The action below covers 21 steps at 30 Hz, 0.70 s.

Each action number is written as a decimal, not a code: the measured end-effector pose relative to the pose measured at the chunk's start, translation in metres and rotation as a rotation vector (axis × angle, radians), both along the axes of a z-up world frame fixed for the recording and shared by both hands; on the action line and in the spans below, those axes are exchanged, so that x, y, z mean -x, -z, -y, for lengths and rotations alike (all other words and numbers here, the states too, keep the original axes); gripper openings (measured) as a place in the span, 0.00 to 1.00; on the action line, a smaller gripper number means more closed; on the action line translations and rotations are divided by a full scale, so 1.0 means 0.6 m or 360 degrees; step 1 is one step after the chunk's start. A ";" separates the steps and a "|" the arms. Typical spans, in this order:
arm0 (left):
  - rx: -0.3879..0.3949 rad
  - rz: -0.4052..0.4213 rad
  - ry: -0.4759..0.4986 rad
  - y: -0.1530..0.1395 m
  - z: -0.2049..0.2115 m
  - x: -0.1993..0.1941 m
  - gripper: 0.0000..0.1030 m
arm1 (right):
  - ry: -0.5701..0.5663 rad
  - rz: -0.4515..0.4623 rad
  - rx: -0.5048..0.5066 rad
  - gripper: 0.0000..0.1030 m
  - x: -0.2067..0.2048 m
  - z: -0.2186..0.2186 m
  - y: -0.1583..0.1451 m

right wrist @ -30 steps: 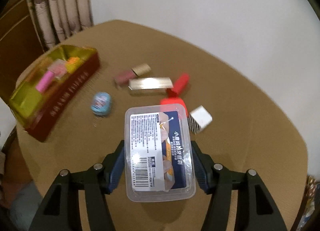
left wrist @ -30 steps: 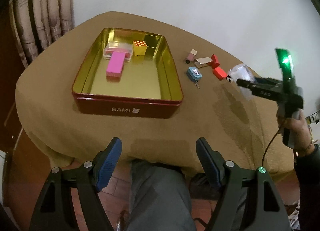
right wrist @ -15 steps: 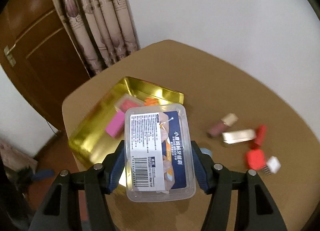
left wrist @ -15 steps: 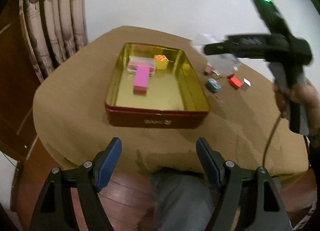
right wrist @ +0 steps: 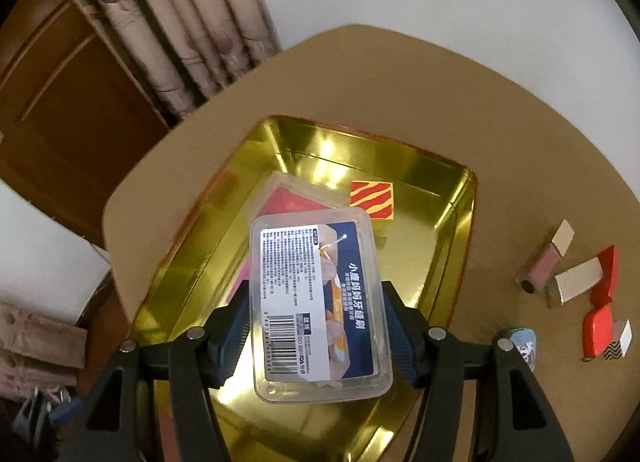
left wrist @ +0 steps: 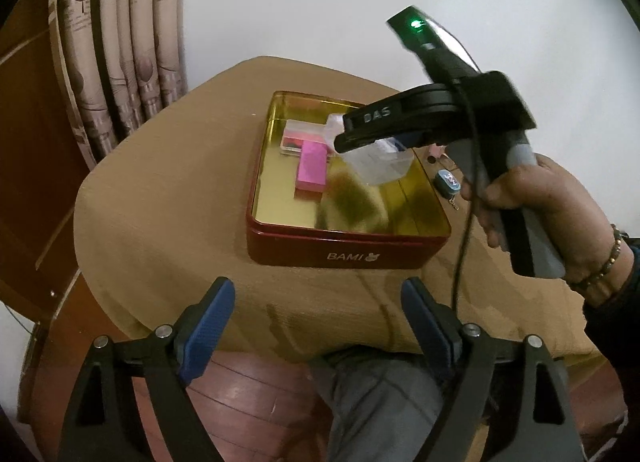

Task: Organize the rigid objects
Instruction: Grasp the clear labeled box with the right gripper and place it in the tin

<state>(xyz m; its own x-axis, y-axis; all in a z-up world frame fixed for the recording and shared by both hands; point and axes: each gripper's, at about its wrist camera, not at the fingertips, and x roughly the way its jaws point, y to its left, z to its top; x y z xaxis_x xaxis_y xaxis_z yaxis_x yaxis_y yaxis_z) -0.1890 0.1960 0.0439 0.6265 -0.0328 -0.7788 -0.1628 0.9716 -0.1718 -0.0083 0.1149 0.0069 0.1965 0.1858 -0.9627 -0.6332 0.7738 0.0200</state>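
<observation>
Over the tin now, the right hand-held gripper's clear box.

We see our left gripper near the table edge, jaws empty and just opened wider. Ahead sits the red tin marked BAMI, a pink block and a clear case inside. Our right gripper hangs over the tin, gripping a clear box. A blue trinket lies beside the tin.
</observation>
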 end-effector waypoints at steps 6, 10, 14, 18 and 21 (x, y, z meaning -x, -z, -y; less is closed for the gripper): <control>0.0016 -0.0009 0.0000 -0.005 0.003 -0.001 0.83 | 0.0076 0.0037 -0.0081 0.61 -0.004 0.022 -0.021; 0.0011 0.0013 0.0052 -0.016 0.012 0.001 0.83 | 0.0176 0.0304 -0.0351 0.61 0.027 0.116 -0.107; -0.0015 0.0037 0.0194 -0.032 0.055 -0.007 0.83 | 0.0396 0.0541 -0.0417 0.62 0.047 0.282 -0.151; 0.0039 0.0079 0.0402 -0.059 0.127 -0.033 0.83 | 0.0569 0.0669 -0.0069 0.62 0.049 0.458 -0.123; 0.0042 0.0109 0.0539 -0.079 0.201 -0.075 0.86 | 0.0658 0.0671 0.0059 0.62 0.049 0.557 -0.104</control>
